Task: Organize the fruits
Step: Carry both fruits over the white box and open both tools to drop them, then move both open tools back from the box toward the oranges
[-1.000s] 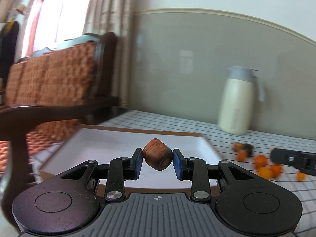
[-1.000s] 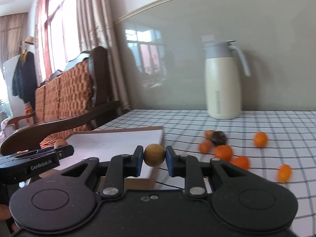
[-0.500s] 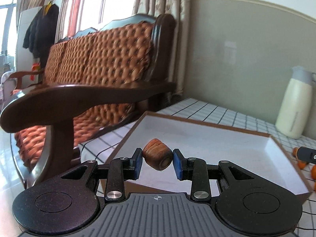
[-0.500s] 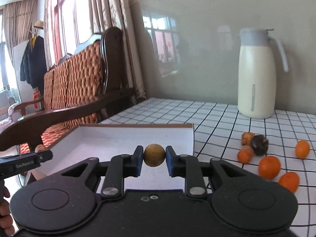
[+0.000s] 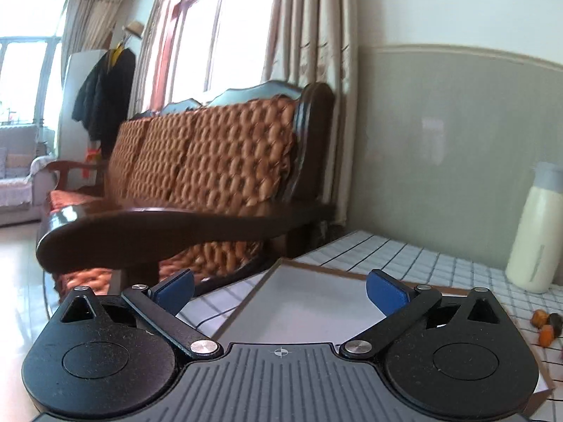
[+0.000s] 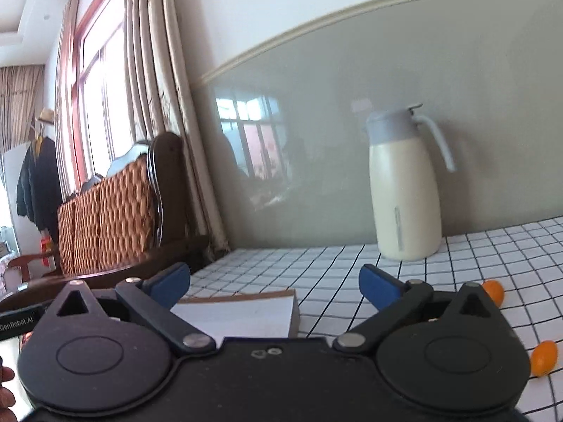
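My left gripper (image 5: 281,292) hovers over the near left part of a white tray with a brown rim (image 5: 309,306). Its jaws are opening wide and nothing is between the blue pads (image 5: 387,295). My right gripper (image 6: 273,288) stands over the tray's far right corner (image 6: 242,313), its jaws also opening and empty. The two fruits that were held are out of sight. Two small orange fruits (image 6: 494,292) (image 6: 543,357) lie on the checked cloth to the right. A small cluster of orange and dark fruits (image 5: 545,323) lies beyond the tray.
A cream jug with a grey lid (image 6: 404,190) stands by the wall. A dark wooden sofa with a woven orange cushion (image 5: 211,161) borders the table on the left. The other gripper's body (image 6: 17,320) and a hand (image 6: 5,387) show at the left edge.
Both grippers let go: the brown ridged fruit left the left jaws and the round tan fruit left the right jaws. Both views swung, the left further towards the sofa.
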Demonstrator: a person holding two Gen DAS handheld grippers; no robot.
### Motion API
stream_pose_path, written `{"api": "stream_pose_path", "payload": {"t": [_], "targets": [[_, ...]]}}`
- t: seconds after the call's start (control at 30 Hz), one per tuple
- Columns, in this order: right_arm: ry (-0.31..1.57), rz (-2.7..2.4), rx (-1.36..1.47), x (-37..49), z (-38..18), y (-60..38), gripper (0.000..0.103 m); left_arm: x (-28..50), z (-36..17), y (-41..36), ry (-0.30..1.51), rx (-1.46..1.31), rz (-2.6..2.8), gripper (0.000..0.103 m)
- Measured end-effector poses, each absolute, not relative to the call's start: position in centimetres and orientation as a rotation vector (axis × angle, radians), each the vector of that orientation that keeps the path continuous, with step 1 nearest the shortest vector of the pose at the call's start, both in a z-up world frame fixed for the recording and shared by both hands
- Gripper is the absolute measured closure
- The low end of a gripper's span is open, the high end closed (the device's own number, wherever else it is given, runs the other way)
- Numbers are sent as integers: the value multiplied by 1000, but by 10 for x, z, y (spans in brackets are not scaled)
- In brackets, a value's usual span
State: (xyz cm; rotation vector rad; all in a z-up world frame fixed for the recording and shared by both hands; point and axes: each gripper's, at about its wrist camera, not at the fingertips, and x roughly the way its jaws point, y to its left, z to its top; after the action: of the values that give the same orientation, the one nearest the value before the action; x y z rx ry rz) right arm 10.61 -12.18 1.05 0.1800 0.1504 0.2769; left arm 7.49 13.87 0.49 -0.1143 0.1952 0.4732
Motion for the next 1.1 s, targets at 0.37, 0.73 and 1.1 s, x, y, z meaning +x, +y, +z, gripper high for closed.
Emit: {"api": "stream_pose_path", "payload": {"t": [0.37,0.73,1.1], "targets": [[208,235,218,108,-3,-141,6,85,-2,105,331,-93,358,0],[336,223,177,100,-10,-156,6,85,1,75,334,-51,299,0],[353,69,195,86,-10,-203,6,86,1,20,347,-51,134,0]]}}
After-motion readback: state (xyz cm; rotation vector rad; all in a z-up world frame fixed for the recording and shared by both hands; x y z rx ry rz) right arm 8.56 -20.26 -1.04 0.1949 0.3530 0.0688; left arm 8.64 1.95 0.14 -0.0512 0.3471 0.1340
